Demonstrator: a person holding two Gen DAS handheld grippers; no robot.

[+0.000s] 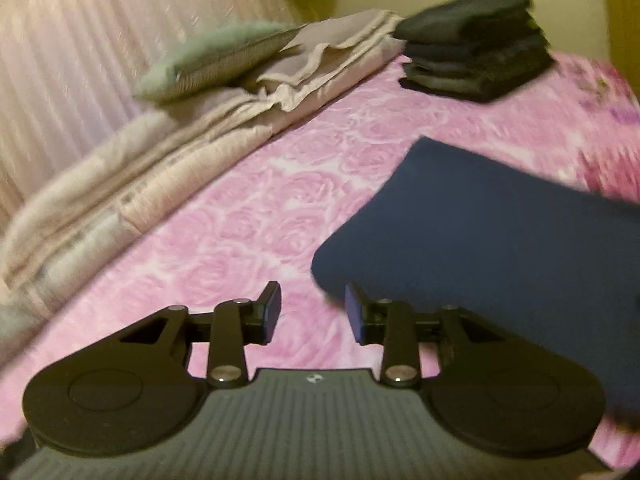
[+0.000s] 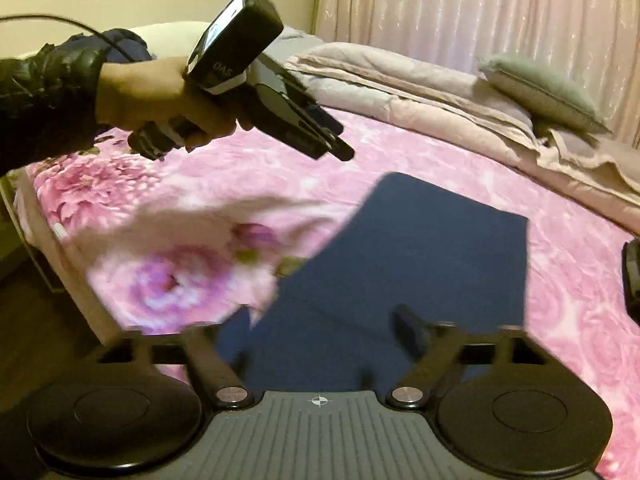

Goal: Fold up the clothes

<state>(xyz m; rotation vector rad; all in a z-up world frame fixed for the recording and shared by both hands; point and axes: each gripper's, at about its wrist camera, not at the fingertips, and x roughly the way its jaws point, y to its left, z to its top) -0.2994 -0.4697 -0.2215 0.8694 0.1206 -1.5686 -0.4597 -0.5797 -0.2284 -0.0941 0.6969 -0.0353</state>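
Both jaw sets stand apart, nothing gripped – left gripper (image 1: 312, 312), right gripper (image 2: 324, 332); folded navy garment (image 1: 500, 232) risks being dragged open.

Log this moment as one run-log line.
left gripper: jaws open, empty | right gripper: jaws open, empty | navy garment: folded flat on pink bedspread | dark folded stack: at far edge

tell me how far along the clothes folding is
Done: a stack of dark folded clothes sits at the far side of the bed. In hand: nothing; the navy garment lies flat and looks folded, with the left gripper and right gripper fingers open over it. Left: probably moving it onto the stack.
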